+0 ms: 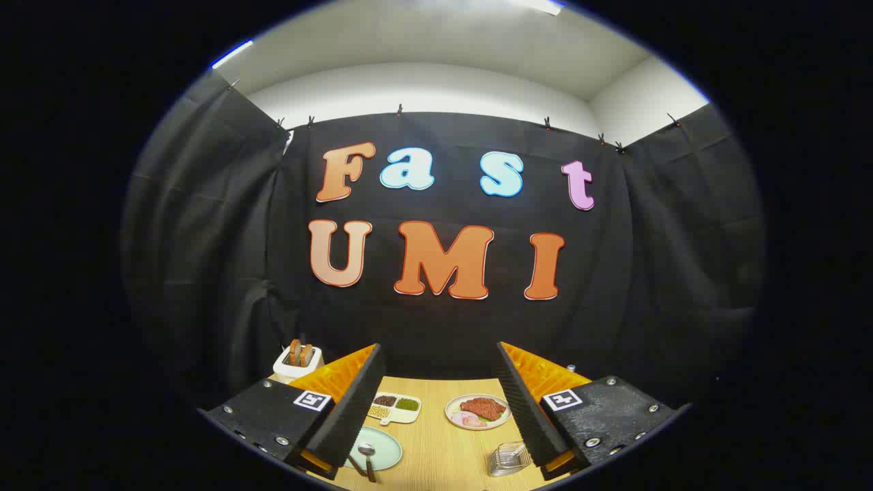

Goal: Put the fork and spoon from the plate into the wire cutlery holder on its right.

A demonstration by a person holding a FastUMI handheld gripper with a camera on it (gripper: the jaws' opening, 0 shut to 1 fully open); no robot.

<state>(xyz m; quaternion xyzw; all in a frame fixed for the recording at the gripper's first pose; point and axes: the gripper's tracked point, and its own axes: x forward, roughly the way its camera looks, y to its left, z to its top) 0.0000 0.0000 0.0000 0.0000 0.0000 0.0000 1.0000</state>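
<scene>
Your tool (436, 409) is spread wide, ribbed black pads holding nothing, above the pale wood surface (443, 450). The spoon (367, 457) lies on the round mint plate (382, 450) near left; the wire cutlery holder (509, 458) stands near right, open wood between.

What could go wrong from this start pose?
1. The gripper is open and high above the table; the spoon and fork lie flat on the pale green plate, partly behind the left finger, so a pinch may slip or shove the plate.
2. The wire cutlery holder looks light; a skewed insertion could tip it.
3. The meat plate sits near the carry path.
</scene>
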